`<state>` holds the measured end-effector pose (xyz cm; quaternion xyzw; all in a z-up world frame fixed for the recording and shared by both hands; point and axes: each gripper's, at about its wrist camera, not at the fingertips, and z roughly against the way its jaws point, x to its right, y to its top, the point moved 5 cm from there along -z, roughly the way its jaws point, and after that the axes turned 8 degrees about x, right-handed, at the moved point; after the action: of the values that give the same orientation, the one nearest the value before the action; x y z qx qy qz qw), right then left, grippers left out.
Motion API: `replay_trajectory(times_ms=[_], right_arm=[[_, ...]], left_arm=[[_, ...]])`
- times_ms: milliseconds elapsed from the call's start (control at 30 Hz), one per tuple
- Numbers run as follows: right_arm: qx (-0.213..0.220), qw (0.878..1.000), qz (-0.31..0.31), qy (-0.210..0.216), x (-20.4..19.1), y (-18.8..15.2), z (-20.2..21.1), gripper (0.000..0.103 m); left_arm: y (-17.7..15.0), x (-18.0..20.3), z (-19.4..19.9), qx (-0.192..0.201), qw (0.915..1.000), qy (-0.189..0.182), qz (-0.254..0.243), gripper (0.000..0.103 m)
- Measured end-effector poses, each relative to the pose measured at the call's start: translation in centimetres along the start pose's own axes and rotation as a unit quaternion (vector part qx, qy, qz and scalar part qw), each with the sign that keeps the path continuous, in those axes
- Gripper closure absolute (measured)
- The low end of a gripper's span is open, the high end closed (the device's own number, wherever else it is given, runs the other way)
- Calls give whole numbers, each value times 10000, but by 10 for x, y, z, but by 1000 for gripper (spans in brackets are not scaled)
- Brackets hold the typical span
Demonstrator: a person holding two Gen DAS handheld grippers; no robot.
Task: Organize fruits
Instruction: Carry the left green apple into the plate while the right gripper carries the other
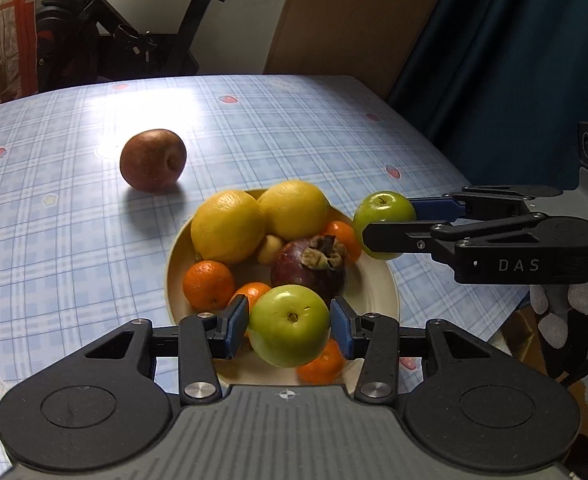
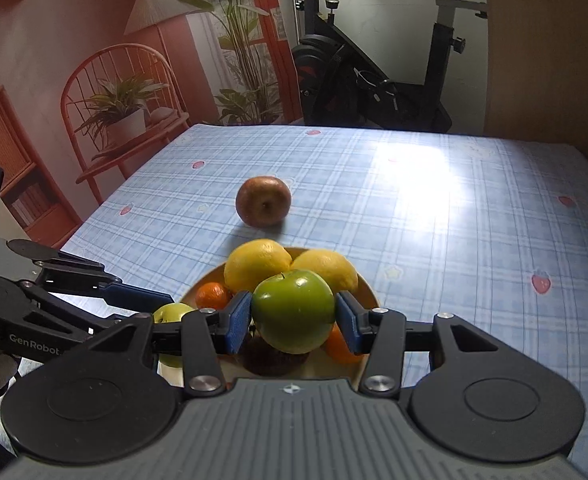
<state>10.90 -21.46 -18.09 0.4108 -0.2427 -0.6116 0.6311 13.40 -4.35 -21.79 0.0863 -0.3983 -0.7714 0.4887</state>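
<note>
A cream plate (image 1: 382, 280) on the blue checked tablecloth holds two yellow citrus fruits (image 1: 230, 226), several small oranges (image 1: 208, 284) and a dark purple fruit (image 1: 310, 268) with a dry calyx. My left gripper (image 1: 290, 326) is shut on a green apple (image 1: 288, 328), held just above the plate's near side. My right gripper (image 1: 390, 220) comes in from the right, shut on a second green apple (image 1: 382, 210) over the plate's right rim. The right wrist view shows this apple (image 2: 294, 312) between its blue pads (image 2: 238, 322). A red-brown apple (image 1: 153, 160) lies alone beyond the plate.
The table's right edge (image 1: 454, 168) drops off beside a dark blue curtain (image 1: 514, 60). An exercise bike (image 2: 374, 80) stands behind the far edge. A printed backdrop with a chair and plants (image 2: 114, 100) is at the far left. A gloved hand (image 1: 566, 312) holds the right gripper.
</note>
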Motion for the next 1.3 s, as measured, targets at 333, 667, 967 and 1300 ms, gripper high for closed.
replay_trajectory(times_ms=[333,667,967,1300], right_arm=[[-335,9991,-255,-61,20,-23,-12,54],[-440,9987,-241,-114,22,-32,-20,54],[-264,9990,-353,-89,21,-29,-14,52],[238,9988,-370,-221,13,-15,3,52]], left_arm=[[-11,-7,-15,-278,9994,214,-83,56],[-11,-7,-13,-243,9995,181,-3,55],[-5,-9,1,61,9995,263,152,56],[9,-20,33,939,9908,748,631,56]])
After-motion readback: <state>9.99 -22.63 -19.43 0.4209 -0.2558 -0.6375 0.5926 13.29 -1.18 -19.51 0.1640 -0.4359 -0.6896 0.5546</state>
